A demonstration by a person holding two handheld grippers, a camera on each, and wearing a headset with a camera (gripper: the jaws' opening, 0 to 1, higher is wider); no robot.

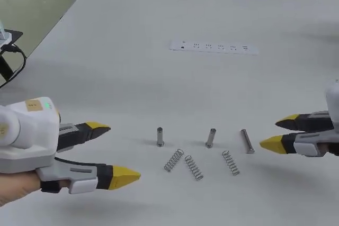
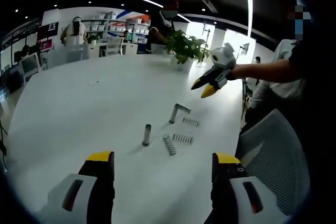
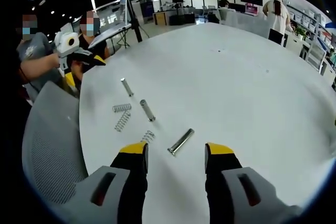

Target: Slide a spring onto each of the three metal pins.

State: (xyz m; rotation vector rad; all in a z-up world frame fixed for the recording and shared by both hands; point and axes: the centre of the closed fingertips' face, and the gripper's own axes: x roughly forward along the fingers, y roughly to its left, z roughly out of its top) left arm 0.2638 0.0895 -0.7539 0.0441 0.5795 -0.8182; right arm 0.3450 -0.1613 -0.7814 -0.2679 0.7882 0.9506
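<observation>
The left gripper (image 1: 121, 151) hung empty, jaws apart, at nine o'clock of the three pins (image 1: 211, 137), the right gripper (image 1: 270, 134) likewise at three; the springs (image 1: 194, 167) lay loose at six.

Three springs (image 1: 194, 168) before three pins (image 1: 211, 137); power strip (image 1: 214, 47) behind.
</observation>
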